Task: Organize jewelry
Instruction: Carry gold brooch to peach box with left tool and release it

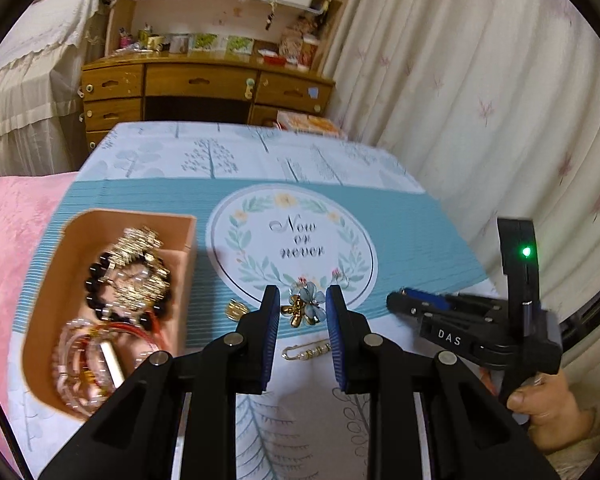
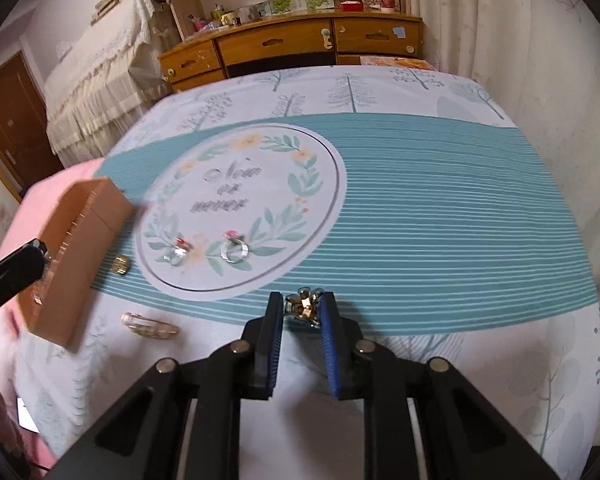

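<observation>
A blue flower brooch with gold beads (image 1: 305,305) lies on the tablecloth between the tips of my open left gripper (image 1: 302,307). In the right wrist view the same brooch (image 2: 305,307) sits between the tips of my right gripper (image 2: 302,312), whose jaws stand narrow around it; contact is unclear. A peach box (image 1: 100,304) holds bead bracelets and gold chains at the left. A gold pin (image 1: 308,353), a gold ring (image 1: 236,309) and two silver rings (image 2: 234,251) lie loose on the cloth.
The table carries a teal striped cloth (image 2: 440,220) with a round "Now or never" print. A pink cushion (image 1: 12,232) lies left of the table. A curtain (image 1: 480,80) hangs to the right, and a wooden desk (image 1: 204,84) stands behind.
</observation>
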`<state>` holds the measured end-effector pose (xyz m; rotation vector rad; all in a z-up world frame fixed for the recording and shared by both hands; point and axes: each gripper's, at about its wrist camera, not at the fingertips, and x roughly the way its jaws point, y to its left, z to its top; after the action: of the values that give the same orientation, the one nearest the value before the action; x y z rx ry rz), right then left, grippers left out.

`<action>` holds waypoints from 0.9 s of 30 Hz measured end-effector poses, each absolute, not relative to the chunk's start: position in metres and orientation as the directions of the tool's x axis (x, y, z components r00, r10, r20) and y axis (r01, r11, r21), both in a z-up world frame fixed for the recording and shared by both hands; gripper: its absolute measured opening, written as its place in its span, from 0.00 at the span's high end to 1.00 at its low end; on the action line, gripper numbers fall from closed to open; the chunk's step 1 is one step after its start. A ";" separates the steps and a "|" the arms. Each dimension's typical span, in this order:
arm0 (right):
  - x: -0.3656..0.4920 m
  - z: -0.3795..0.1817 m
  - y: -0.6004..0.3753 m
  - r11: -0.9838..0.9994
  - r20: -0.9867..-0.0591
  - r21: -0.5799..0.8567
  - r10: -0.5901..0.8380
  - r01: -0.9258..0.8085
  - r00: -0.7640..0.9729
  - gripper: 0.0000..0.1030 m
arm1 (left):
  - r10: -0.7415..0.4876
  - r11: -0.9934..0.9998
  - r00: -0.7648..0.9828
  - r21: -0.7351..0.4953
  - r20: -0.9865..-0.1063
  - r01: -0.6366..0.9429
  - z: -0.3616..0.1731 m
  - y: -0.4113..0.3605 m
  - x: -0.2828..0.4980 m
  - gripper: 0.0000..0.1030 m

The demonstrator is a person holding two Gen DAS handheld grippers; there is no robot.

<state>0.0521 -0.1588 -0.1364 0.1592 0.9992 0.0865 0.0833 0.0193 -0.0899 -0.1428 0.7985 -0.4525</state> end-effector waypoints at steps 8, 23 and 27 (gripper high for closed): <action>0.044 -0.080 -0.117 0.944 -0.748 0.291 0.324 -0.152 0.579 0.82 | -0.382 0.924 0.708 -0.261 -0.594 0.279 -0.058 0.063 0.064 0.79; 0.065 -0.040 0.020 0.811 -0.695 0.411 0.574 -0.416 0.432 0.82 | -0.253 0.958 0.735 -0.271 -0.630 0.097 -0.055 0.155 0.061 0.79; 0.069 -0.056 0.030 0.809 -0.716 0.430 0.575 -0.400 0.395 0.82 | -0.291 0.945 0.695 -0.313 -0.657 0.099 -0.069 0.159 0.069 0.79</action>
<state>0.0689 0.0299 -0.0563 0.1996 0.9867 0.6240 0.0693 0.1590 -0.0695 -0.2629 0.7739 -0.2203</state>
